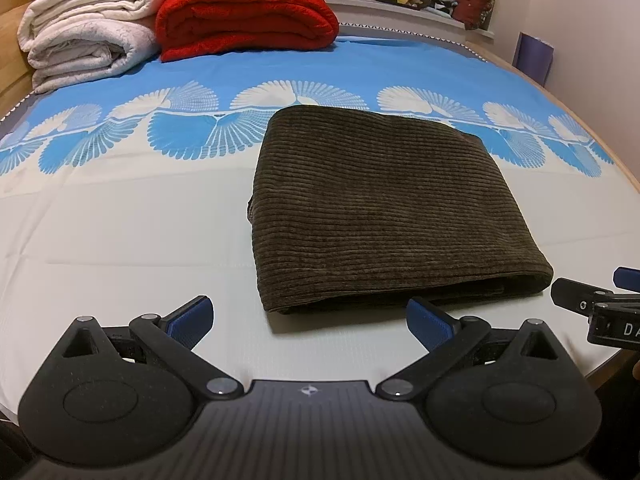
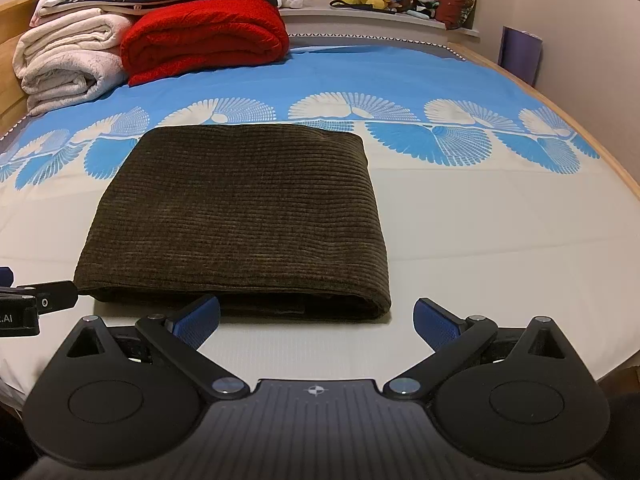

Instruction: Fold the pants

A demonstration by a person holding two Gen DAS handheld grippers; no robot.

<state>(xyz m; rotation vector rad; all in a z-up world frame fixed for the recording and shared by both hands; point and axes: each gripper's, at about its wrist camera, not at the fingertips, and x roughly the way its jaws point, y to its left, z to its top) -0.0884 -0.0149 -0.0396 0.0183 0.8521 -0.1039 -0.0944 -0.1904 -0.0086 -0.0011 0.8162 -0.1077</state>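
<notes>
Pants (image 1: 384, 208) folded into thick rectangle, mid-bed on sheet (image 1: 120, 240). Left gripper (image 1: 310, 322) spread, empty, near front fold. Right gripper (image 2: 316, 322) spread, empty, just short of same edge. Probably done; if tidying, press flat, square the layers, no tugging.

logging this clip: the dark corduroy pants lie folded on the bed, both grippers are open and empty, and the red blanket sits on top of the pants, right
Not quite. The red blanket is not on the pants; it lies apart from them at the far end of the bed, beside the white blankets, as the right wrist view shows. The rest holds: the pants are folded, and the left gripper and right gripper are open and empty.
</notes>
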